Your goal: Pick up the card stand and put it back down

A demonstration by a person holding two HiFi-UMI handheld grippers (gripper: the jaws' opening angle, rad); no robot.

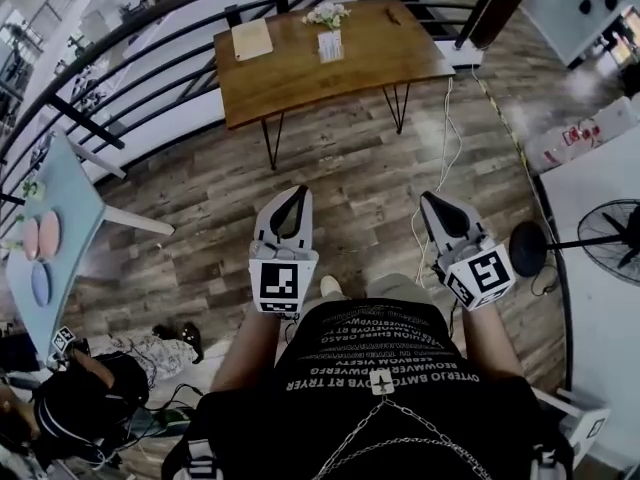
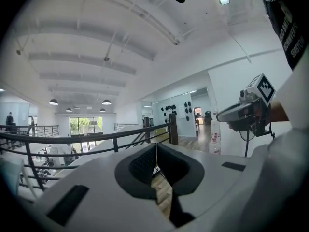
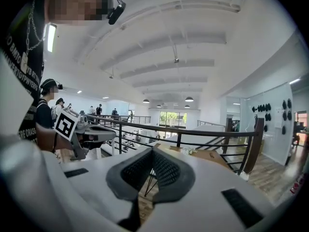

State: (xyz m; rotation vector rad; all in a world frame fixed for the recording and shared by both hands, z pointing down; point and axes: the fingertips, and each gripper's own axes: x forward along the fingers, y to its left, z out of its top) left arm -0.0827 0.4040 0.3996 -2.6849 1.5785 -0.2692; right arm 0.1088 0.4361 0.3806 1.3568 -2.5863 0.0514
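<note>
Holding left gripper [image 1: 298, 194] and right gripper [image 1: 428, 200] near the body, both with jaws together, empty. Card stand [image 1: 330, 45] sits far off on table [image 1: 300, 78]. Probably light, stiff, tippy; pinch its side edges.

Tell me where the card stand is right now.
In the head view the card stand is on the wooden table ahead, just in front of the flowers and right of the tan notebook.
</note>
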